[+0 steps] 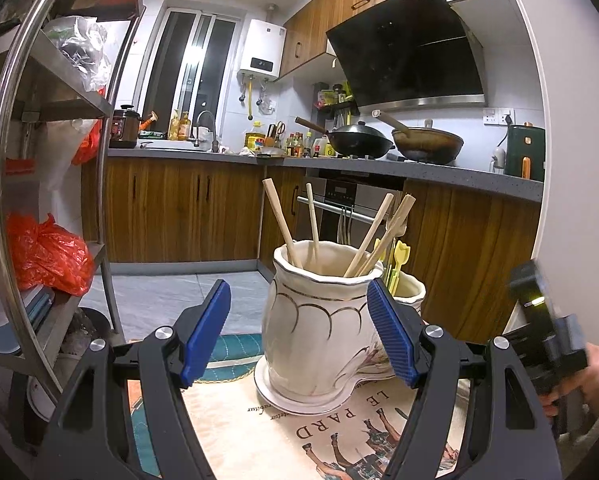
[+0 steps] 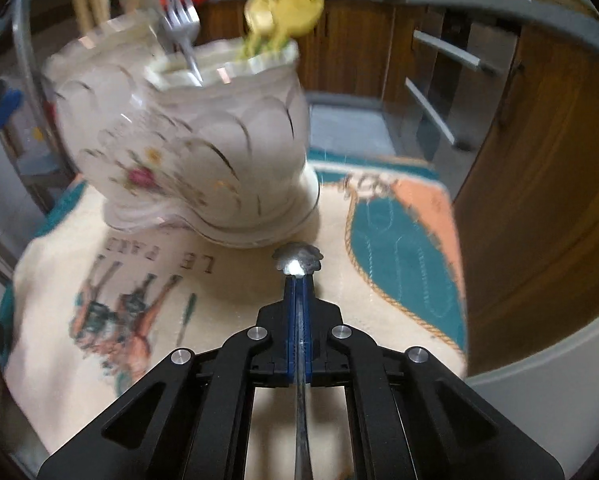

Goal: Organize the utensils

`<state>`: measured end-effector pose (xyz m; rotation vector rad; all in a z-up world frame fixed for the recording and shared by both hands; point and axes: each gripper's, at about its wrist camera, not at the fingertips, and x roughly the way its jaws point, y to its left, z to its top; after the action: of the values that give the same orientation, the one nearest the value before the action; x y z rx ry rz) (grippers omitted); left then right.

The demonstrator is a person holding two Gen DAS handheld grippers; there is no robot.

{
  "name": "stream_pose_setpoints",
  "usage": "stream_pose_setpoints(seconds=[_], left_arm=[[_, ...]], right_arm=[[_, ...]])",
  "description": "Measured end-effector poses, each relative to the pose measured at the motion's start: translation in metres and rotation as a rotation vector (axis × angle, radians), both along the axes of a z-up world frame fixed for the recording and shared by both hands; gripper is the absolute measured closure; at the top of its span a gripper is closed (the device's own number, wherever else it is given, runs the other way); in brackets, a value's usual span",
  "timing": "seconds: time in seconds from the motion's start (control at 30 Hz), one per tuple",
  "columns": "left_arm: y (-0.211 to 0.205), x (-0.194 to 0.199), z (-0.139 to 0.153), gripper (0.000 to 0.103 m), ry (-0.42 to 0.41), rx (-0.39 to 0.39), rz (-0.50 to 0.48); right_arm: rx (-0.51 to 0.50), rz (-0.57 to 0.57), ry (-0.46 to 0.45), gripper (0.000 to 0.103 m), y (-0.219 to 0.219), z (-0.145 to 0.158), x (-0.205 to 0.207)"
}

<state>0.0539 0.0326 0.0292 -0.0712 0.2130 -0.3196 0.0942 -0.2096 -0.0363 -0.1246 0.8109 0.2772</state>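
A white ceramic utensil holder (image 1: 315, 332) with gold trim stands on a printed cloth (image 1: 339, 424). Wooden chopsticks (image 1: 283, 224) lean in its near compartment, and yellow-topped picks (image 1: 399, 256) stand in the one behind. My left gripper (image 1: 297, 286) is open around the holder; the right pad lies by its side and the left pad stands apart. In the blurred right wrist view, my right gripper (image 2: 297, 280) is shut on a thin metal utensil handle (image 2: 299, 258) with a scalloped end, just in front of the holder (image 2: 187, 140). A fork (image 2: 179, 28) stands in the holder's middle compartment.
A metal rack (image 1: 51, 184) with red bags stands at the left. Wooden cabinets (image 1: 179, 208), an oven and a counter with woks (image 1: 359, 140) lie behind. A person's hand (image 1: 595, 372) shows at the right edge. The cloth (image 2: 403, 256) ends near a wooden cabinet on the right.
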Motion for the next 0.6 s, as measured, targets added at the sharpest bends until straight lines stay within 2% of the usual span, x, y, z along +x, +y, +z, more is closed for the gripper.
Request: stream_pose_setpoints(seconds=[0.13, 0.33, 0.5, 0.6], left_arm=[[-0.001, 0.001, -0.001, 0.033, 0.001, -0.004, 0.006], [0.001, 0.001, -0.001, 0.033, -0.002, -0.006, 0.016], [0.004, 0.001, -0.002, 0.033, 0.001, -0.013, 0.021], [0.004, 0.002, -0.003, 0.033, 0.006, -0.02, 0.021]], right_arm=[[0.054, 0.039, -0.179, 0.099, -0.009, 0.03, -0.04], [0.071, 0.061, -0.394, 0.099, -0.008, 0.065, -0.071], [0.108, 0.061, -0.553, 0.099, -0.003, 0.095, -0.054], [0.221, 0.046, -0.629, 0.099, 0.0, 0.12, -0.03]])
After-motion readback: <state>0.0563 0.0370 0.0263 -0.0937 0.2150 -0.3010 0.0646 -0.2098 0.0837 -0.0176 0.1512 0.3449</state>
